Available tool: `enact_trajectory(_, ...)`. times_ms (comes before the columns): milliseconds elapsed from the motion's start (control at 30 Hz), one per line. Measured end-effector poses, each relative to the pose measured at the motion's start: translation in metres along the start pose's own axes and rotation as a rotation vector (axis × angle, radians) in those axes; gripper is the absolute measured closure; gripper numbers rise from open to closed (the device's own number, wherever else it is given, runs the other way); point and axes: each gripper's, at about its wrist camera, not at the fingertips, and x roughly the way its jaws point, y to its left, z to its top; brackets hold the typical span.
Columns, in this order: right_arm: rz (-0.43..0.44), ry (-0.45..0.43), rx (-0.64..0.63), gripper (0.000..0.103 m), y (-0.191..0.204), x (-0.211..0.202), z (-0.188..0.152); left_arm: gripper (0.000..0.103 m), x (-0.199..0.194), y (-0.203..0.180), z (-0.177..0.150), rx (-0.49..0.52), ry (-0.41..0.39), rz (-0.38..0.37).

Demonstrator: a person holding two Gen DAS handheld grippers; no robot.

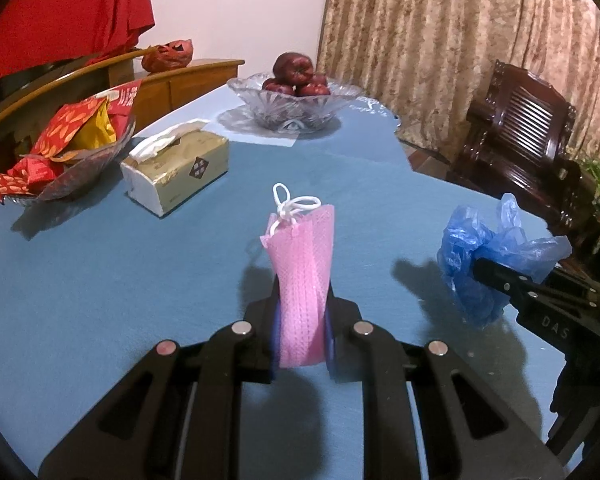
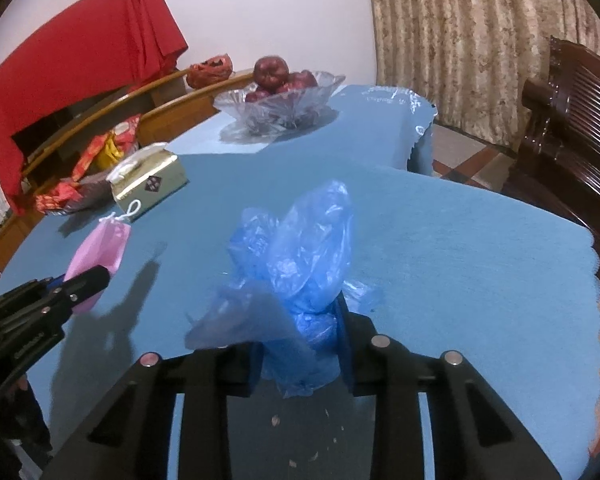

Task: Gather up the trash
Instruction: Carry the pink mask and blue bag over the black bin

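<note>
My left gripper [image 1: 302,320] is shut on a pink face mask [image 1: 304,264], which stands upright between the fingers with its white ear loops at the top. It is held just above the blue tablecloth [image 1: 140,280]. In the right wrist view the mask [image 2: 100,244] and the left gripper [image 2: 96,276] appear at the left. My right gripper [image 2: 302,336] is shut on a crumpled blue plastic bag [image 2: 304,256], which bulges up above the pads. From the left wrist view the bag [image 1: 472,248] shows at the right, with the right gripper [image 1: 480,268] clamped on it.
A gold tissue box [image 1: 176,166] and a glass dish of red packets [image 1: 60,160] stand at the left. A glass bowl of red apples [image 1: 296,108] sits at the far end. A dark wooden chair [image 1: 520,132] stands beyond the table's right edge. Small crumbs [image 2: 300,432] lie near me.
</note>
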Motion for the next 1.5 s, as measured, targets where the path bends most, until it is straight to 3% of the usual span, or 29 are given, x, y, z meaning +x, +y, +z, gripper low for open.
enact_trajectory(600,-0.084,-0.131,0.065,0.073,-0.042,-0.147,-0.035,0.087,-0.080,-0.086,-0.022,0.085,-0.027,-0.132)
enact_trajectory(1100,-0.179,-0.187,0.106,0.073,-0.073,-0.271,-0.100,0.087,-0.153,-0.170,-0.060,0.184,-0.028,-0.294)
enact_trajectory(1500,-0.305,-0.219,0.174,0.073,-0.113,-0.353,-0.151,0.087,-0.201,-0.239,-0.088,0.280,-0.052,-0.391)
